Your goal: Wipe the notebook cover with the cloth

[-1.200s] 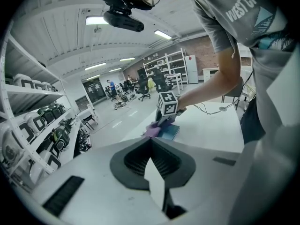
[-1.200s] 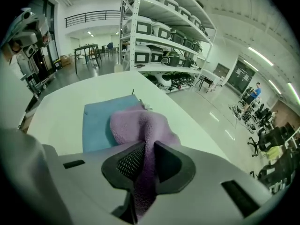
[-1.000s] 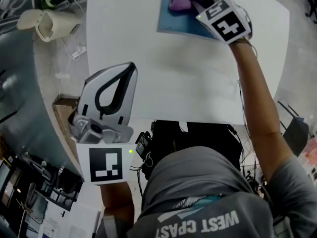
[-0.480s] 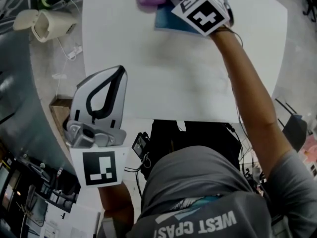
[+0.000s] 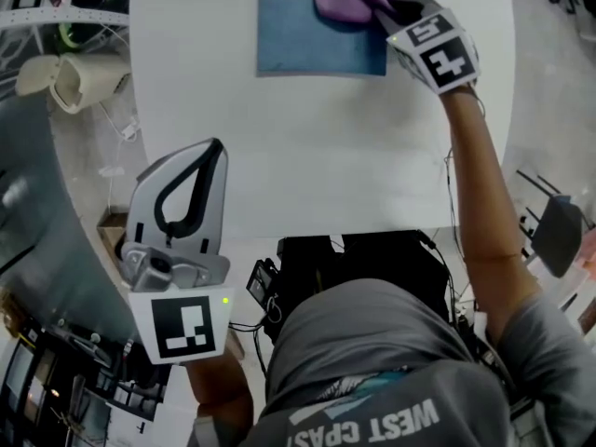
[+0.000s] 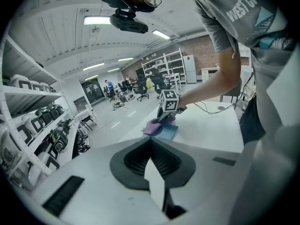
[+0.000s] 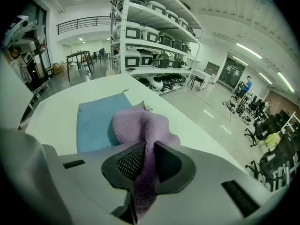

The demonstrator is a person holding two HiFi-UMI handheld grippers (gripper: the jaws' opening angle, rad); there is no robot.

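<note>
1. The cloth [image 7: 140, 123], purple and fleecy, is being pinched between the pads of the right gripper [image 7: 146, 151]. Its free fold is draping over the far right corner of the notebook [image 5: 307, 45].
2. The notebook, blue and flat, is lying on the table [image 5: 326, 156]. It is judged light and liable to slide under wiping.
3. The left gripper [image 6: 151, 139] is being held pressed together and empty, well apart from the notebook, towards the person.
4. The cloth is judged limp and best gripped by a bunched fold.
</note>
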